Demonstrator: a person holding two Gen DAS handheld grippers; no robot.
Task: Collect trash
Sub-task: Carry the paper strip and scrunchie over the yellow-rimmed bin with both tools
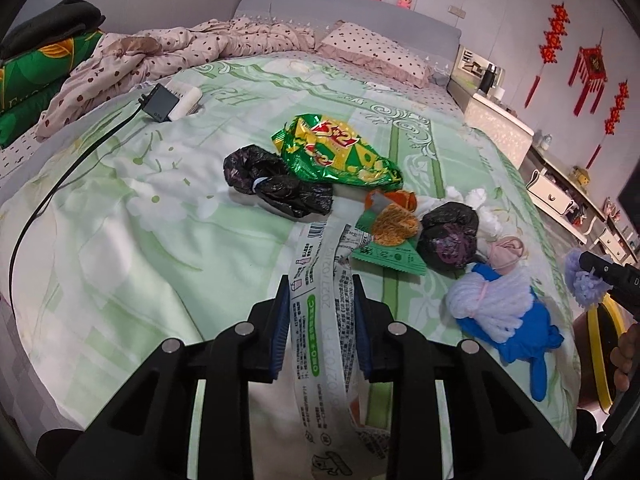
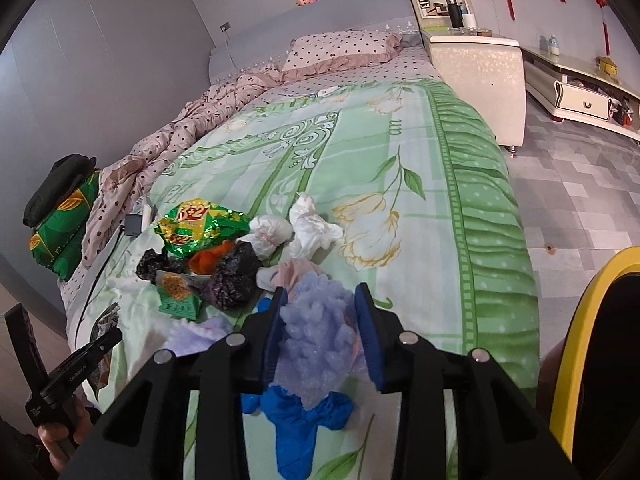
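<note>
Trash lies in a heap on the green bed cover (image 1: 120,208). My left gripper (image 1: 322,292) is shut on a white printed wrapper (image 1: 320,320) that hangs between its blue pads. Ahead lie a green snack bag (image 1: 336,152), two black bags (image 1: 276,186) (image 1: 450,236), a small green packet (image 1: 388,256), white tissues (image 2: 312,228), a pale yarn bundle (image 1: 488,306) and a blue glove (image 1: 528,332). My right gripper (image 2: 322,300) is shut on a lilac fluffy clump (image 2: 316,340), above the blue glove (image 2: 300,420). The right gripper also shows at the left wrist view's right edge (image 1: 600,276).
A black charger (image 1: 160,102) with a cable lies far left on the bed. A rumpled dotted quilt (image 1: 160,52) and pillow (image 2: 340,50) lie at the head. A yellow-rimmed black bin (image 2: 600,360) stands right of the bed. A white nightstand (image 2: 476,76) and tiled floor (image 2: 580,184) are beyond.
</note>
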